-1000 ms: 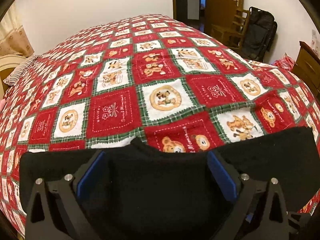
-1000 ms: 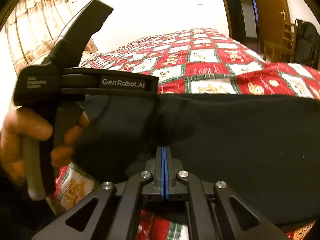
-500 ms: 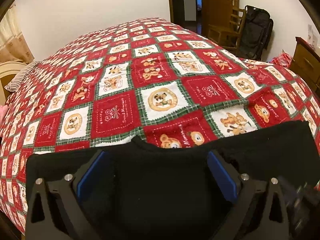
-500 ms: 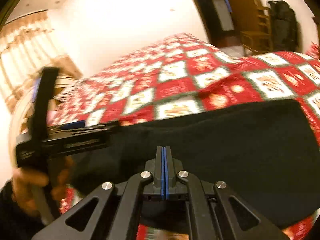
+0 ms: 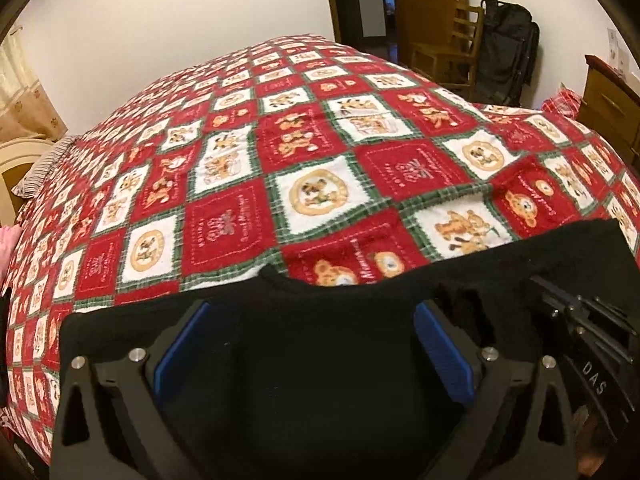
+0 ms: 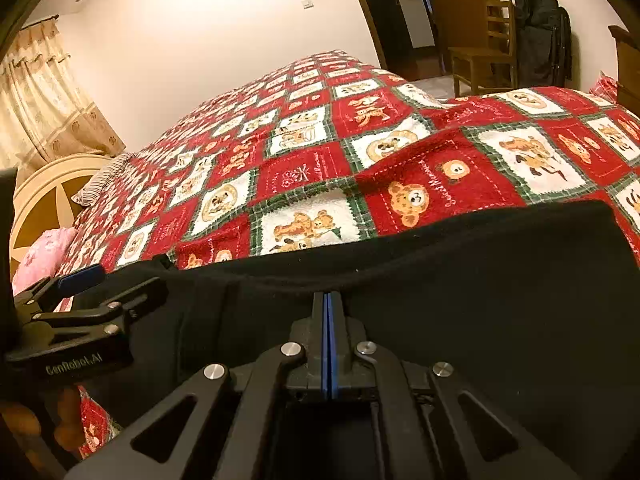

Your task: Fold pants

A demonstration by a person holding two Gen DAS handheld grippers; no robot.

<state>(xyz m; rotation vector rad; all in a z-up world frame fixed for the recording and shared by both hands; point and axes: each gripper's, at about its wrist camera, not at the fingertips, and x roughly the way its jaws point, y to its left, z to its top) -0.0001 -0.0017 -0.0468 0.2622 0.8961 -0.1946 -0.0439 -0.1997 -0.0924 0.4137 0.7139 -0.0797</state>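
Black pants [image 5: 320, 360] lie flat along the near edge of the quilt [image 5: 320, 160]. The left gripper [image 5: 316, 348] stands wide over them; the right gripper [image 6: 326, 336] is pinched closed, pants beneath its tips.

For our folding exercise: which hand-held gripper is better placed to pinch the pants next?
Left. The left hand-held gripper is open with the black pants between its fingers; the right hand-held gripper is shut, pads together.

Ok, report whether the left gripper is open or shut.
Open: the left gripper has its blue pads spread wide over the black pants.
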